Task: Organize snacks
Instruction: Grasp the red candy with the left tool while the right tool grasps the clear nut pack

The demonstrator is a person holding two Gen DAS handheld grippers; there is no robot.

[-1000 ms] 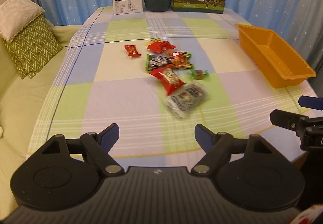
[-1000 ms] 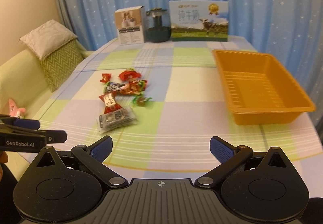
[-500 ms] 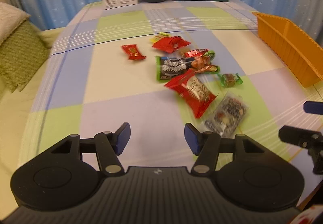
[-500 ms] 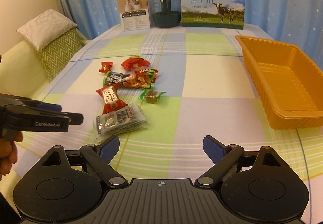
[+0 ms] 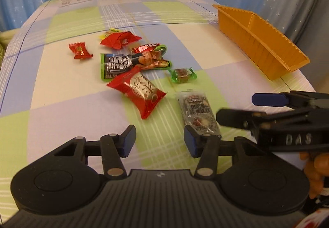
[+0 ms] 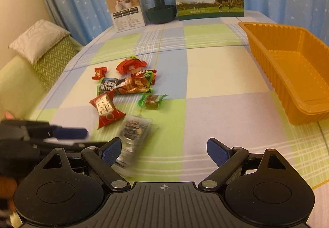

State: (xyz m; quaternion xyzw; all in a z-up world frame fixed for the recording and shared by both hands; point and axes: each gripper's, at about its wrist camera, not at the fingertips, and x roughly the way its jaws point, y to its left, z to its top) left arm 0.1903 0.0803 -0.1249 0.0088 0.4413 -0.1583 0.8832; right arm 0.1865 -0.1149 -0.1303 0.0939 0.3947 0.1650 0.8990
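Fingers of my left gripper [image 5: 160, 140] are standing wide apart and empty above the counter [image 5: 61, 104], the clear packet [image 5: 198, 113] lying just beside my right pad. It is looking light, crinkly and slick, so I am judging a pinch across its flat middle best. From the right wrist, my right gripper [image 6: 162, 150] is also gaping, holding nothing; the same packet is blurring by its left pad, and the orange tray [image 6: 296, 88] is waiting to the right.

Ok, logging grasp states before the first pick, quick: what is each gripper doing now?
Left gripper: open, holding nothing, low over the table near the clear snack packet.
Right gripper: open, holding nothing.
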